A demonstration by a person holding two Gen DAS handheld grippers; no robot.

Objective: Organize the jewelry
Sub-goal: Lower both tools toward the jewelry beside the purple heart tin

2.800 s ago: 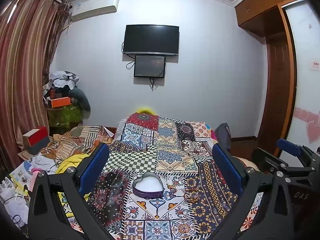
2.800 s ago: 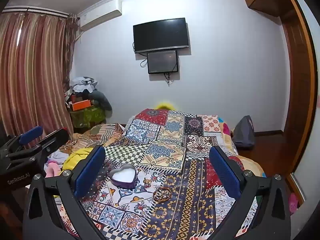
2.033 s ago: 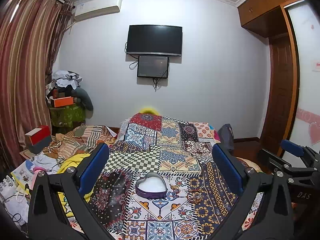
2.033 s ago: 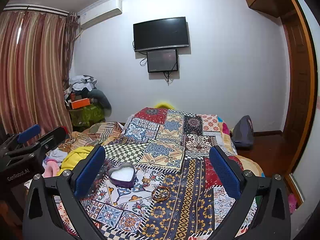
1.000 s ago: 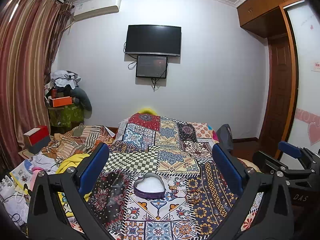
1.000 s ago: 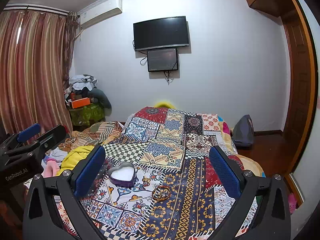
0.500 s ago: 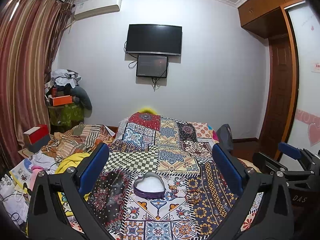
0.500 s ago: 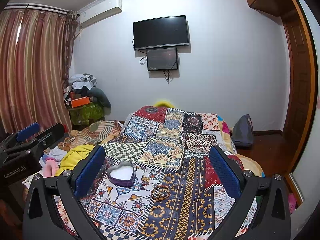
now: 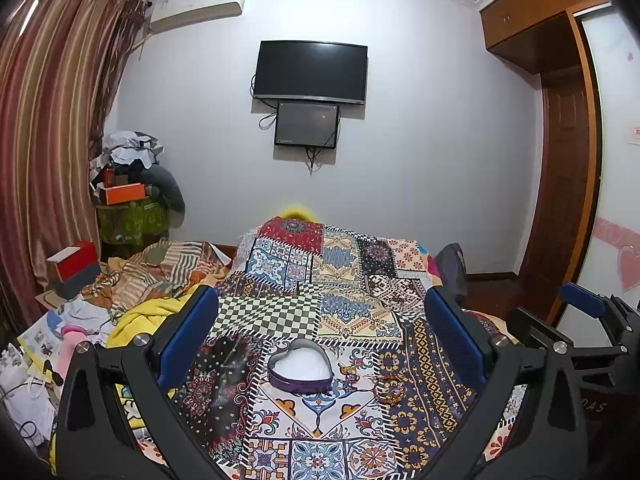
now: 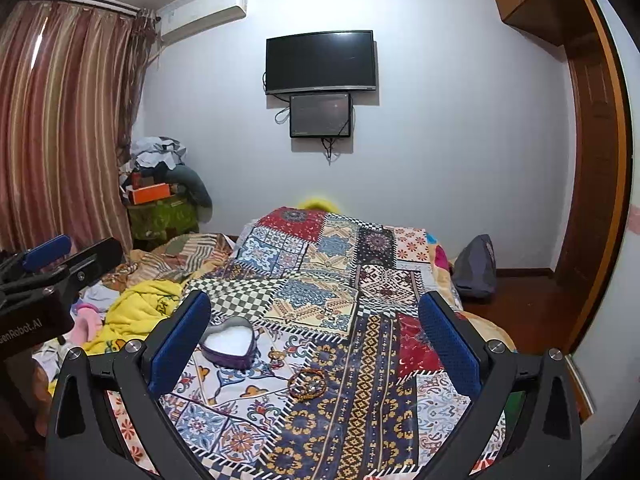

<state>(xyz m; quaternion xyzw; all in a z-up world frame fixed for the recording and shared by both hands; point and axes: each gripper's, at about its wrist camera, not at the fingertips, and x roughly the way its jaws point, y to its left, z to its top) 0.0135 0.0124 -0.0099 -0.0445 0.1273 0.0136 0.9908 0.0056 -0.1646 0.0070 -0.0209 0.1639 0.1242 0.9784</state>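
A heart-shaped box [image 9: 300,368] with a purple wall and a white lining is seen lying open and flat on the patchwork bedspread [image 9: 332,312], its point turned toward the near side. To its right, apart from it and slightly nearer, a small pile of bangles [image 10: 307,384] lies flat on the same cover. The bangles appear reddish-brown and gold, and something small and glinting sits inside the ring; finer detail cannot be made out.

Multicoloured patchwork bedspread [image 9: 320,320], purple heart-shaped box [image 9: 300,374] with white lining, red-striped curtain [image 9: 44,140], yellow blanket [image 10: 136,316]
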